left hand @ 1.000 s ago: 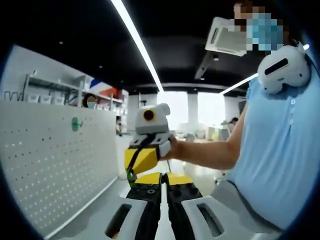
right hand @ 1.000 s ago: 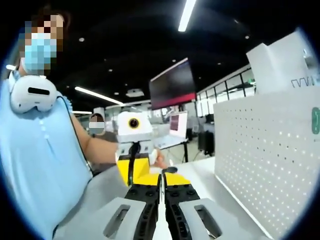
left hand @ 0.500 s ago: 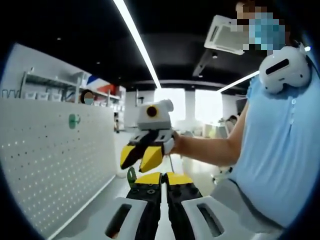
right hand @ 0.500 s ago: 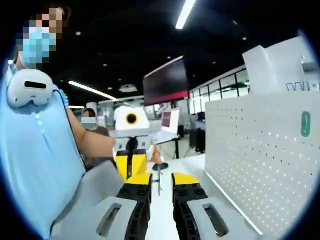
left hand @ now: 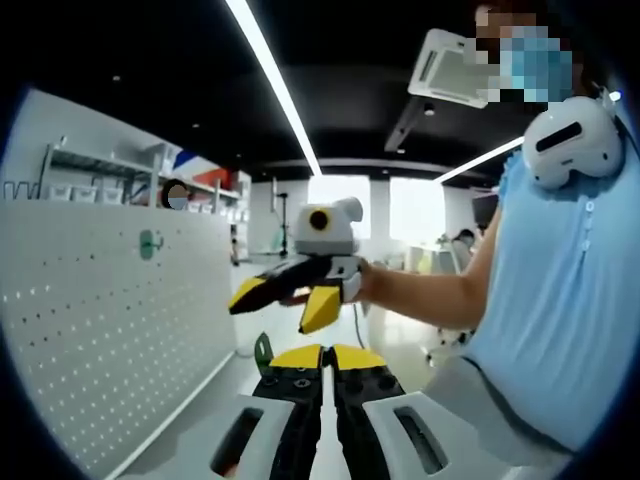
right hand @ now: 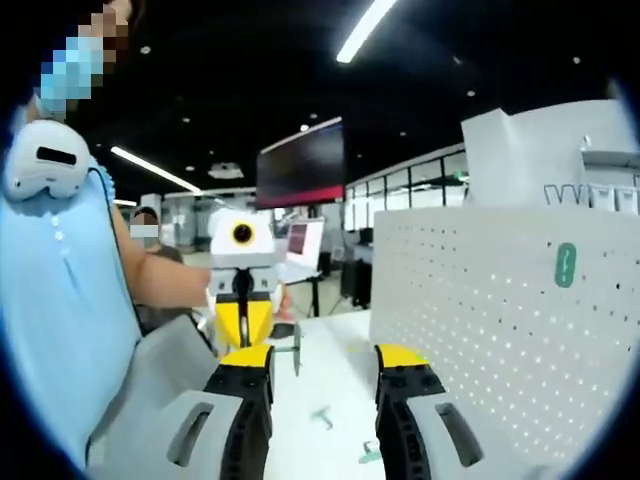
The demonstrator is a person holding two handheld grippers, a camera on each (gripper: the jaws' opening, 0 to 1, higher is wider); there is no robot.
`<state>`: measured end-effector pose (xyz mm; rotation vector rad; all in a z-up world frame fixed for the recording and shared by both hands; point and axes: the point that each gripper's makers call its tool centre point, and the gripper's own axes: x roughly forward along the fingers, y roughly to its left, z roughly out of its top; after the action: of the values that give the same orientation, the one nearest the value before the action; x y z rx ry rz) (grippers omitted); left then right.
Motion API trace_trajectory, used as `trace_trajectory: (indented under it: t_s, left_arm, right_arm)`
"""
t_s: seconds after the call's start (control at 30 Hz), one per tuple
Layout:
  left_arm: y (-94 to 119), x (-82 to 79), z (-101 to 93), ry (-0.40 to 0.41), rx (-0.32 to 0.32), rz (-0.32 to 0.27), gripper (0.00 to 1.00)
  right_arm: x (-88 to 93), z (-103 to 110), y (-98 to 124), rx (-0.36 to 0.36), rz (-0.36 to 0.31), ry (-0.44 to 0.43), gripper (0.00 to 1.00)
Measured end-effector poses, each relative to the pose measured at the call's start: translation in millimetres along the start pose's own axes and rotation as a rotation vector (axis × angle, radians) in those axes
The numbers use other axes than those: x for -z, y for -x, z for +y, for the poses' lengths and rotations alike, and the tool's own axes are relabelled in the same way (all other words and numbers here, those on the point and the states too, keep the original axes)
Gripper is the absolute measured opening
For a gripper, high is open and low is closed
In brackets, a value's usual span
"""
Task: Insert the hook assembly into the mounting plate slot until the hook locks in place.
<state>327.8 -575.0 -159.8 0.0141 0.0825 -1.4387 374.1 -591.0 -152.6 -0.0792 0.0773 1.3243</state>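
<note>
Claw states first: the left claw (left hand: 325,356), black with yellow tips, rises from the bottom of the left gripper view with its jaws drawn together, only a thin line between them. A small green hook piece (left hand: 262,351) sticks out from the side of those tips that faces the white perforated pegboard (left hand: 100,340), touching them and held clear of the white worktop (left hand: 195,435). Beyond the left claw, further along the pegboard's face, the right claw (left hand: 282,302) hangs in the air with its two yellow-tipped jaws spread wide and nothing between them.

In the right gripper view the right claw (right hand: 322,357) shows the same wide spread, one jaw close to the pegboard (right hand: 470,300) and the other well away from it. Past the jaw that is far from the pegboard, the left claw (right hand: 243,325) points back with its yellow jaws together, and the hook piece (right hand: 293,346) hangs at its tips on the pegboard side, above the worktop (right hand: 320,385). No part of the hook touches the pegboard; the two are apart. Two small green parts lie on the worktop in front of the pegboard's foot, between the right claw's jaws: one (right hand: 322,417) nearer the middle, the other (right hand: 368,455) closer to the pegboard-side jaw. What they are is too small to tell.

A green oval tag (right hand: 566,265) sits on the pegboard's face, near its upper edge. A person in a light blue shirt (left hand: 560,300) stands on the side away from the pegboard, with a white headset (left hand: 572,140) at the neck.
</note>
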Motion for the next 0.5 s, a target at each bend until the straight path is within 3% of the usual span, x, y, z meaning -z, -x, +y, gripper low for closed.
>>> trace_trajectory:
  t_s: [0.17, 0.5]
  left_arm:
    - [0.5, 1.0, 2.8, 0.0, -0.001, 0.004, 0.02]
    - [0.5, 2.3, 2.6, 0.0, 0.002, 0.004, 0.02]
  right_arm:
    - [5.8, -11.9, 9.1, 0.093, 0.021, 0.013, 0.46]
    - [9.0, -33.7, 25.4, 0.285, 0.041, 0.021, 0.7]
